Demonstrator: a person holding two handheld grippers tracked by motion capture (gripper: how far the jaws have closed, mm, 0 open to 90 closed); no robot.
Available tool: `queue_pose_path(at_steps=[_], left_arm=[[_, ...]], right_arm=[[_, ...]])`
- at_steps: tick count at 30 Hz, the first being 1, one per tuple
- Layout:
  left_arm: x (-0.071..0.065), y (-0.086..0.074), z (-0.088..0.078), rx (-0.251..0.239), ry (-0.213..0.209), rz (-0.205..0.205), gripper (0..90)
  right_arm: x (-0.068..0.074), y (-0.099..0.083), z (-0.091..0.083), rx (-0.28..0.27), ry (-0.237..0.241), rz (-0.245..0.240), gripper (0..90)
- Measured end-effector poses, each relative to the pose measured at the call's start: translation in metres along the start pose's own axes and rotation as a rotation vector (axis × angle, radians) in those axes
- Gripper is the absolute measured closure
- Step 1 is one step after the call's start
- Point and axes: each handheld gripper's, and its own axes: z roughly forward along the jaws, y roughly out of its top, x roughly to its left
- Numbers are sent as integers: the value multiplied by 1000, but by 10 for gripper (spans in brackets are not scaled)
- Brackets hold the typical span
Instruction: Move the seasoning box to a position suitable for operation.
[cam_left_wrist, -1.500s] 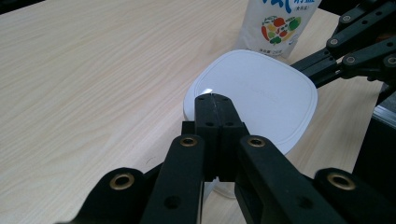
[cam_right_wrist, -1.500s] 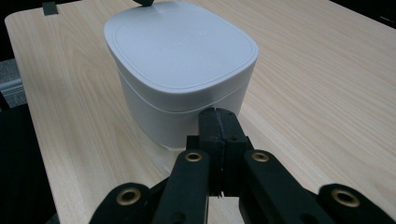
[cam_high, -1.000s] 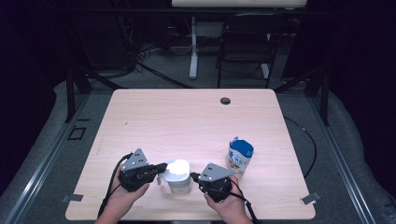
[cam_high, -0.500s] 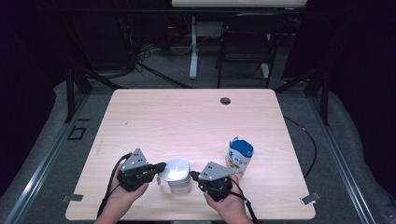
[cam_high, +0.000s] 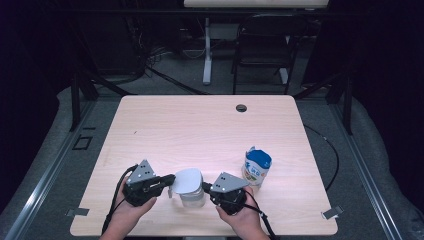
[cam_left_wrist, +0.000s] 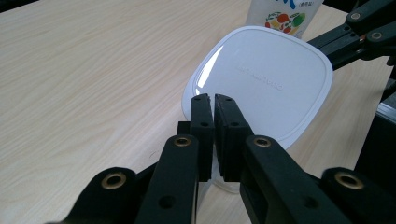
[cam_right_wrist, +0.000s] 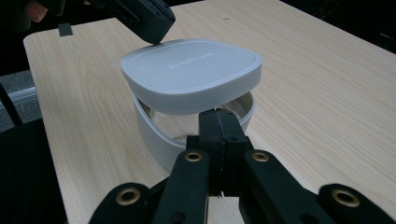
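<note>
Near the table's (cam_high: 150, 125) front edge, about midway along it, a white tub (cam_high: 192, 192) stands with its lid (cam_high: 187, 181) raised off the rim and tilted, the left side the higher; the two hands come in over that edge on either side of it. The left gripper (cam_high: 170, 179) lies nearly level, pointing right at the lid's left edge, its jaws all but closed with a thin slit between them; they have just been easing apart, and whether the pads pinch the lid's edge I cannot tell, since in the left gripper view the jaws (cam_left_wrist: 214, 135) cover that edge. The right gripper (cam_high: 205, 188) points left at the tub's right side, jaws pressed together; in the right gripper view its tips (cam_right_wrist: 219, 119) sit at the tub's (cam_right_wrist: 187, 135) rim under the lid (cam_right_wrist: 191, 74), and what lies between them is hidden. Just right of the right hand (cam_high: 240, 220), a can (cam_high: 256, 167) with a blue top stands apart from the tub; its label is too small to read. Far off, near the back edge, a dark grommet (cam_high: 241, 108) sits in the table; beyond it a chair (cam_high: 265, 45) stands in the dim room.
</note>
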Motion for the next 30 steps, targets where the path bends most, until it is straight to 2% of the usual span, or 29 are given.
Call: queue_pose_path(at_steps=[16,21,30], left_arm=[[0,-2,0,2,1,-3,869],[1,-4,-1,0,-1,-17,868],[4,-9,-5,-10,20,-32,800]], right_arm=[[1,3,-2,-2,-1,-7,900],[3,7,-2,-14,-2,-12,900],[5,15,-1,-26,8,-27,900]])
